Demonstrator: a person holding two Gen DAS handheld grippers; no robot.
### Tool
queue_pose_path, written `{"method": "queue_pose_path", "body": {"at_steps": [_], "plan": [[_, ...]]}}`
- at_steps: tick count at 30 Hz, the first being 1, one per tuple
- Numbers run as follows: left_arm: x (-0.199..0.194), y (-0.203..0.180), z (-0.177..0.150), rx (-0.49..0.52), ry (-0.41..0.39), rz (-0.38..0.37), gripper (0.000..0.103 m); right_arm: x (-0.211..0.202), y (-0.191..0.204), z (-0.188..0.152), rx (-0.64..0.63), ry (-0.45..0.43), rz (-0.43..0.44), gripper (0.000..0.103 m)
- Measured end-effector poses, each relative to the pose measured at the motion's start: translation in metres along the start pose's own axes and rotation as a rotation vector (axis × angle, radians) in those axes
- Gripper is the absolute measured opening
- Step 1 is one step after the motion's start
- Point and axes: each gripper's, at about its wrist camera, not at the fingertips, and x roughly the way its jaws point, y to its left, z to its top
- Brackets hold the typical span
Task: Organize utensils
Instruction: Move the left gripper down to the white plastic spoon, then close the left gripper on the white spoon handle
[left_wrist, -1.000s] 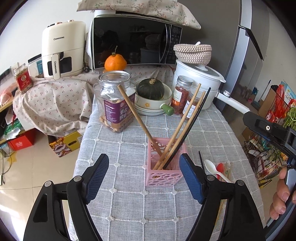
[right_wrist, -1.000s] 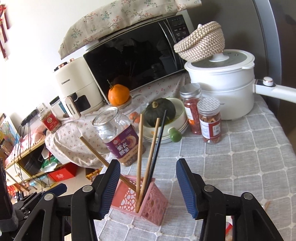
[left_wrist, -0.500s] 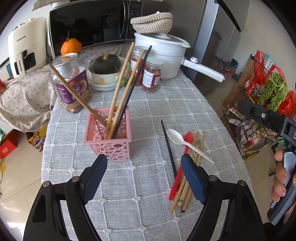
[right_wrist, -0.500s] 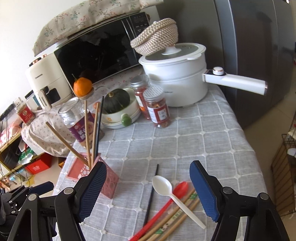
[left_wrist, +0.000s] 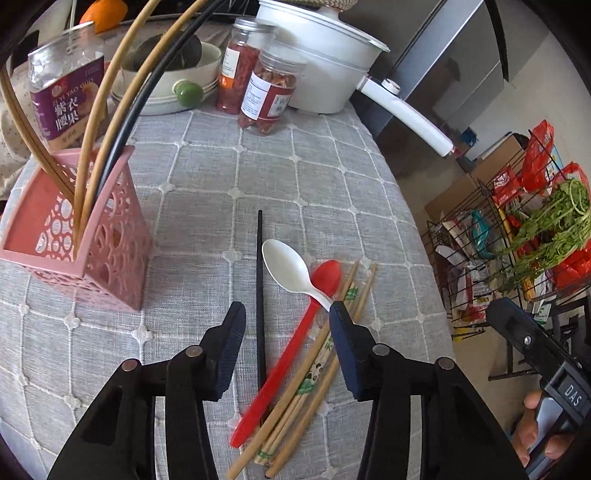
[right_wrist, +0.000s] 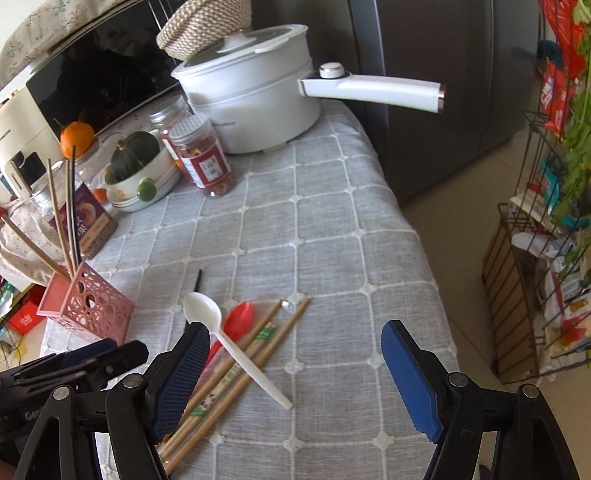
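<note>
Nearest, the left hand-held gripper (left_wrist: 287, 314) is held open and empty above the loose utensils on the desk (left_wrist: 332, 192), its jaws straddling the black chopstick (left_wrist: 260, 280) and red spoon (left_wrist: 295, 350). The right hand-held gripper (right_wrist: 291, 343) is likewise spread wide, holding nothing. The chopstick is judged light, stiff and slippery, best pinched at mid-length. Beyond lie the white spoon (left_wrist: 291, 271) and wooden chopsticks (left_wrist: 314, 365); farther left stands the pink holder (left_wrist: 110, 254).

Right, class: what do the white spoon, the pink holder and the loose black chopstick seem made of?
White spoon: probably plastic, thin, smooth, slightly glossy.
Pink holder: likely moulded plastic, matte, walls pierced with round holes.
Black chopstick: uncertain, plastic or lacquered wood, uniformly dark.
</note>
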Motion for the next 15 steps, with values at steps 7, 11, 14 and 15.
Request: {"method": "queue_pose_path", "body": {"at_steps": [7, 11, 14, 15], "plan": [[0.036, 0.012, 0.016, -0.048, -0.046, 0.007, 0.029, 0.018, -0.017, 0.0, 0.019, 0.049, -0.007, 0.081], [0.047, 0.013, 0.023, -0.048, -0.062, -0.012, 0.028, 0.029, -0.02, -0.001, 0.0, 0.074, -0.014, 0.081], [0.055, 0.012, 0.025, -0.03, -0.069, -0.01, 0.024, 0.035, -0.022, -0.003, -0.011, 0.091, -0.018, 0.081], [0.057, 0.011, 0.026, -0.022, -0.069, -0.006, 0.018, 0.037, -0.023, -0.003, -0.013, 0.096, -0.021, 0.081]]}}
